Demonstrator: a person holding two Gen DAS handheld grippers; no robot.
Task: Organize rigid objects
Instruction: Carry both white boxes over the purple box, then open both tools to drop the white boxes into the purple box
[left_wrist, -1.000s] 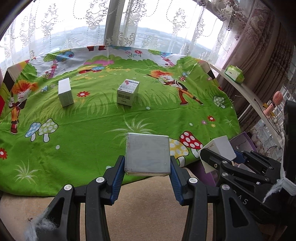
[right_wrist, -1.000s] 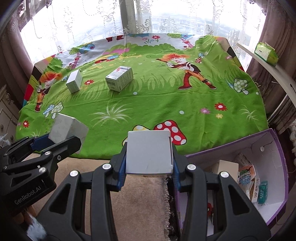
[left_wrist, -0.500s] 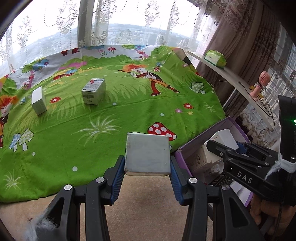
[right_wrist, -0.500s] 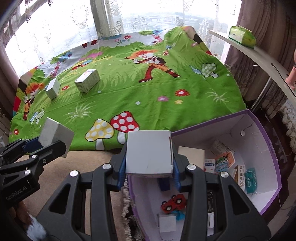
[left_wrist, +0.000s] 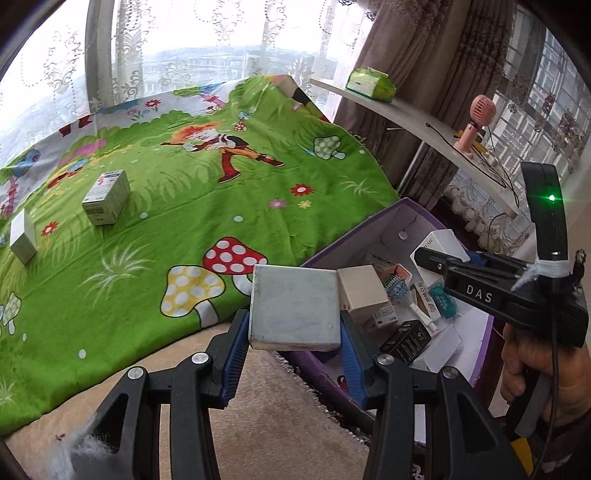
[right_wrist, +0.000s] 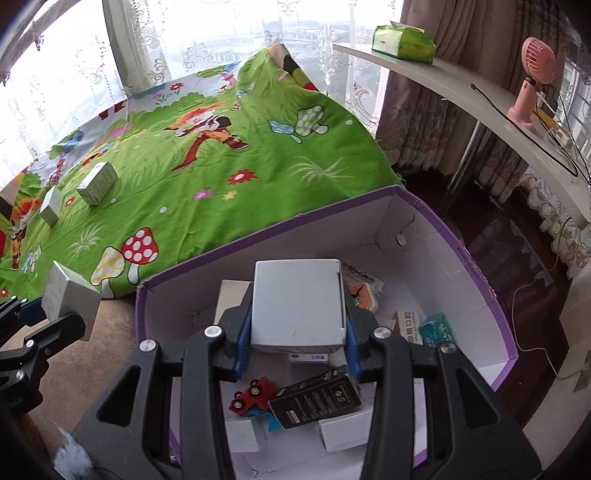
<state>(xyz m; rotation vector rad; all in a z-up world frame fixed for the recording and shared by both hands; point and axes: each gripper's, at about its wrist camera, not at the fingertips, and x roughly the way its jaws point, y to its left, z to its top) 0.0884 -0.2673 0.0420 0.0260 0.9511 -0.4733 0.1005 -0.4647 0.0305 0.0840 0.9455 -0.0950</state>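
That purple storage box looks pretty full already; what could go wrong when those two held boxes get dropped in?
The white box in the right hand-held gripper hangs over the red toy car and black carton; it might land crooked. The grey box in the left hand-held gripper sits by the purple box's rim and could catch it.

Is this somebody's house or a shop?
Most likely a room in a home. A cartoon mushroom sheet covers a bed-like surface by lace curtains, a small pink fan stands on a shelf, and a purple box holds small household items.
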